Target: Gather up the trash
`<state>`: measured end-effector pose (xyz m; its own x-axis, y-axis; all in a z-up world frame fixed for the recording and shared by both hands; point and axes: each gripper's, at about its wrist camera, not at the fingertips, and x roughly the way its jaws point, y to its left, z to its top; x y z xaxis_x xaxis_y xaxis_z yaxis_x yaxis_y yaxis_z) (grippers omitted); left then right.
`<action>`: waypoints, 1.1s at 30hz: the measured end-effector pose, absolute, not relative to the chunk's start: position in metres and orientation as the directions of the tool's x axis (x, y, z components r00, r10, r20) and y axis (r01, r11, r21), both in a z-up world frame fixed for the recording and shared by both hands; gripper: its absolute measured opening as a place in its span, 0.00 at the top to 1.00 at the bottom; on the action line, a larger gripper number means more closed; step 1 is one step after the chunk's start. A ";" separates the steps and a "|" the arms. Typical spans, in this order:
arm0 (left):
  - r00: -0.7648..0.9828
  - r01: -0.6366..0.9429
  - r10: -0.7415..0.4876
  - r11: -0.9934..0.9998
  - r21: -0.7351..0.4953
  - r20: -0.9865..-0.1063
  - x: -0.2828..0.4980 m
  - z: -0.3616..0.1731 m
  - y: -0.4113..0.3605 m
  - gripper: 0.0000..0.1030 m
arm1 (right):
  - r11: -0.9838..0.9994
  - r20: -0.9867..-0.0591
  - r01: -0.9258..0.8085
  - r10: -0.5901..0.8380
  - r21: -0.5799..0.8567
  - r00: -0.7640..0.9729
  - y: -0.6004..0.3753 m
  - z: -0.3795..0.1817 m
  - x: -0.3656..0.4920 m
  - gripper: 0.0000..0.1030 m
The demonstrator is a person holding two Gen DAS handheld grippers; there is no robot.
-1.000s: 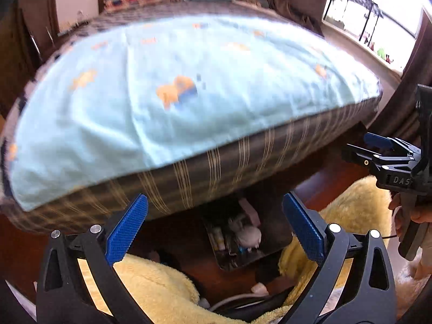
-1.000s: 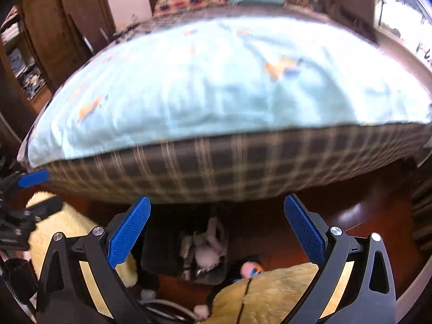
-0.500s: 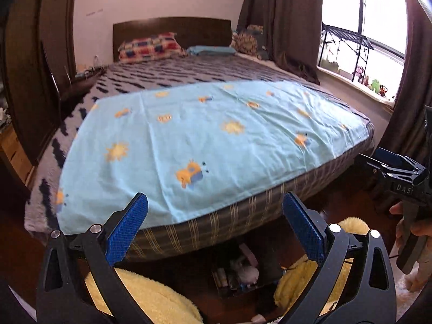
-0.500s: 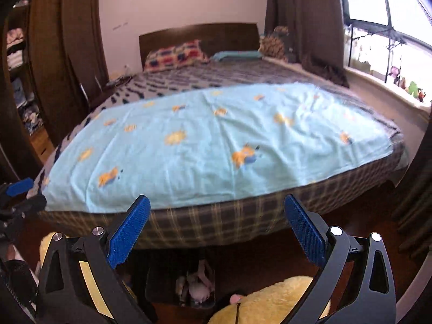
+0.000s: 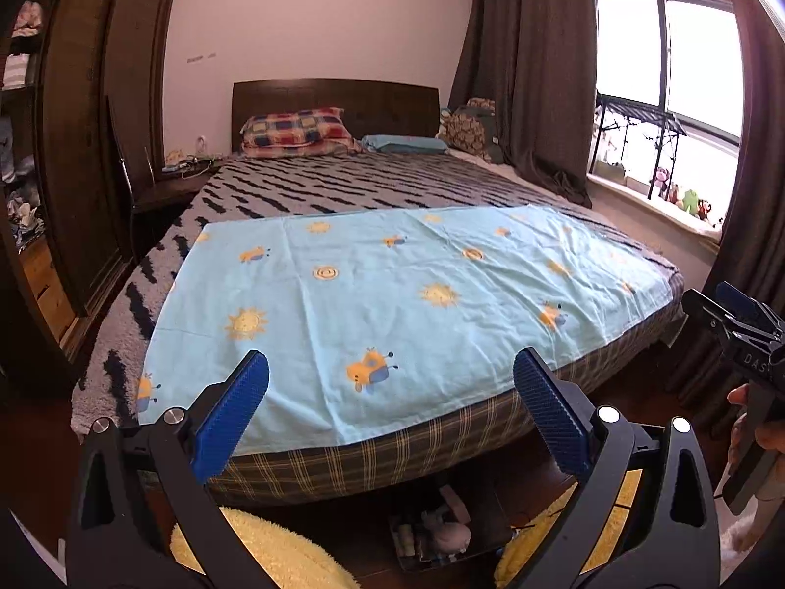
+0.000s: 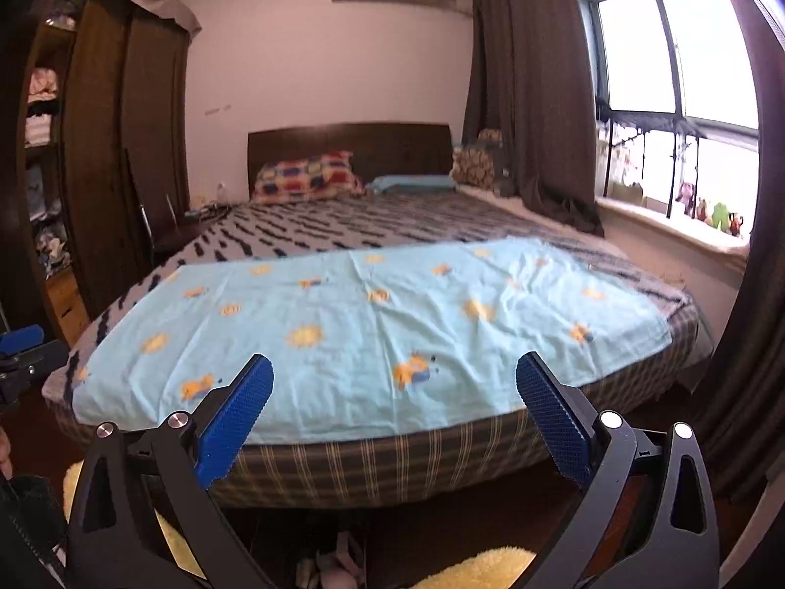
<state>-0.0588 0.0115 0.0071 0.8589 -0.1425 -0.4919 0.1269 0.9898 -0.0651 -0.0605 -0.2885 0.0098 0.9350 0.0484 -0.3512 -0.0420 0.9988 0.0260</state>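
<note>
While both grippers, left gripper (image 5: 391,392) and right gripper (image 6: 394,392), gape empty, one bed (image 5: 402,284) carries two pillows.

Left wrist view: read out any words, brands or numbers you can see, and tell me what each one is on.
"DAS": on the black body of the right hand-held gripper at the frame's right edge; the lettering runs on out of view.
Small marks on the wall above the headboard: too small to read.
Nothing else legible.

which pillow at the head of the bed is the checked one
The checked pillow, red, blue and yellow, lies leftmost against the headboard; the blue pillow beside it is plain.
</note>
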 end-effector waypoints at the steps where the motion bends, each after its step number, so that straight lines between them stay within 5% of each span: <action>1: 0.863 0.127 -0.143 0.990 -0.065 -0.485 -0.060 0.009 0.012 0.08 | 0.999 -0.340 -0.043 0.048 0.021 0.939 -0.288 0.012 -0.062 0.03; 33: 0.901 0.112 -0.122 0.993 -0.049 -0.417 -0.069 0.029 0.015 0.08 | 0.998 -0.319 -0.055 0.066 0.042 0.945 -0.289 0.026 -0.064 0.03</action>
